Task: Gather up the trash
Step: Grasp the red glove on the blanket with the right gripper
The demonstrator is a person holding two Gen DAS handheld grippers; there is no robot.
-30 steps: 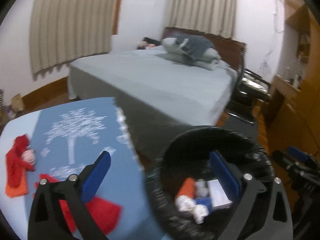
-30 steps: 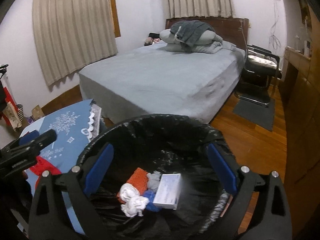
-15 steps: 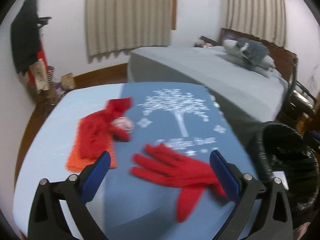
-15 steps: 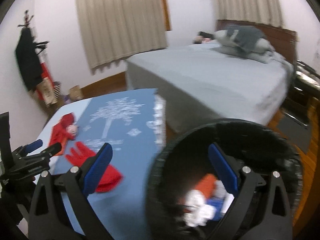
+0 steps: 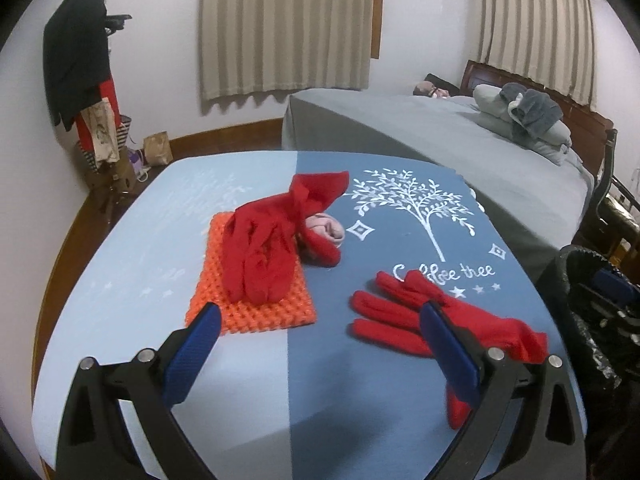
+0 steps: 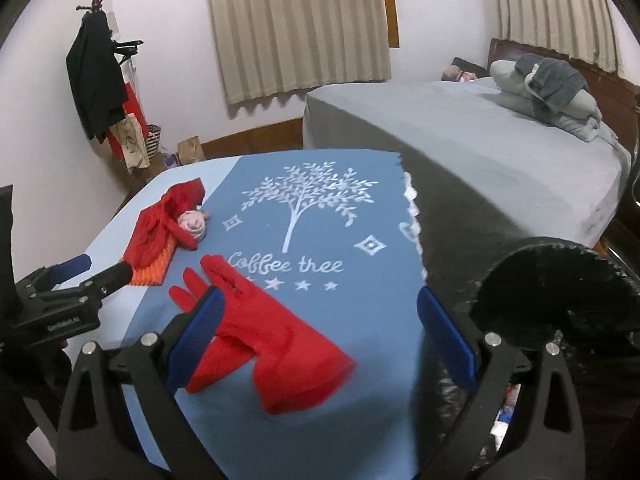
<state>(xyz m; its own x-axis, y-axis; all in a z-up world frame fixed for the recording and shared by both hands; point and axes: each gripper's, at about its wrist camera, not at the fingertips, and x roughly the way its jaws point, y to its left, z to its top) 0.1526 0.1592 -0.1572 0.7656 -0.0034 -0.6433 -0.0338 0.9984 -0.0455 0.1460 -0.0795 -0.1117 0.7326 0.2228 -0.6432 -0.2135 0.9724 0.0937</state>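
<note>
Your left claw (image 5: 320,354) is gaping wide over the blue surface (image 5: 360,400), holding nothing. From that wrist, a red glove (image 5: 404,312) is lying flat at about 2 o'clock, its fingers pointing toward 10 o'clock. A second red glove (image 5: 260,252) is lying bunched on an orange knobbly mat (image 5: 248,312) at 11 o'clock, with a small pink wad (image 5: 326,229) touching its far side. The black-lined trash bin (image 5: 592,320) is sitting off the surface's edge at 3 o'clock.

Your right claw (image 6: 320,344) is also spread wide and empty. The flat red glove (image 6: 264,344) is lying between its fingers and under the left one, and the bin (image 6: 560,292) is standing at 3 o'clock with bits of trash showing low inside. The grey bed (image 6: 480,140) is lying beyond at 1 o'clock.
</note>
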